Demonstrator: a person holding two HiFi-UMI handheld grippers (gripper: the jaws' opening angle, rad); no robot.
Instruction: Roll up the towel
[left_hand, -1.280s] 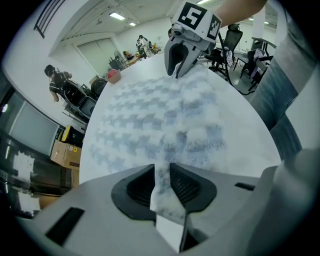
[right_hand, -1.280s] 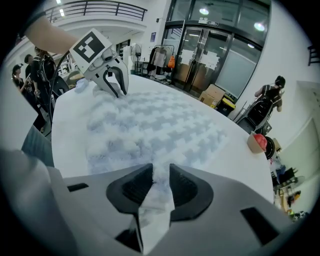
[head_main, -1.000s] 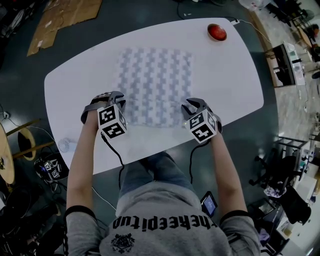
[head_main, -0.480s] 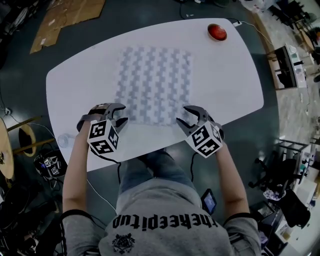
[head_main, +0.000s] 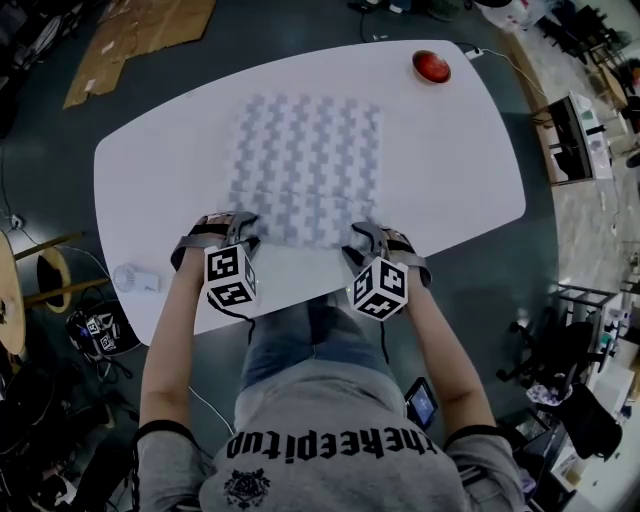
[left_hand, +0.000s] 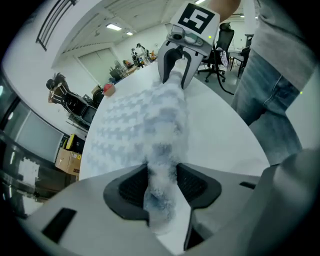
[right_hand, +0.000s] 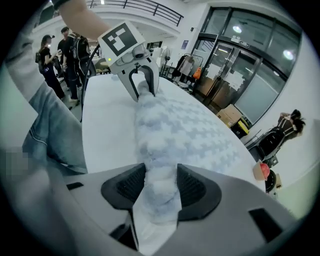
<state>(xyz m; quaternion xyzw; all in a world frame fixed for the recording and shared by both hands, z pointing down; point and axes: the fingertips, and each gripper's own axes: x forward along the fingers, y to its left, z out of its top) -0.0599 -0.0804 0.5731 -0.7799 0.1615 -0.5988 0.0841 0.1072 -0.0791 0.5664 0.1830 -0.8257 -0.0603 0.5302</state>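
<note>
A white-and-grey checked towel (head_main: 305, 165) lies flat on the white table (head_main: 450, 150), its near edge rolled into a thick ridge (head_main: 300, 232). My left gripper (head_main: 240, 232) straddles the left end of that ridge and my right gripper (head_main: 362, 240) straddles the right end. In the left gripper view the roll (left_hand: 167, 120) runs from between my left gripper's (left_hand: 162, 185) pads to the right gripper (left_hand: 175, 75). The right gripper view shows the roll (right_hand: 160, 135) lying between my right gripper's (right_hand: 161, 187) pads. Both pairs of jaws have just been opening and stand wide, the fluffy roll filling the gap without being squeezed.
A red round object (head_main: 432, 66) sits at the table's far right corner. Cardboard sheets (head_main: 130, 40) lie on the floor beyond the table. The person's legs are against the table's near edge. People and office chairs stand in the room behind.
Both grippers drew back off the towel toward the table's near edge with jaws spreading, then came forward and inward over the rolled near edge. The right gripper's cube has rolled.
</note>
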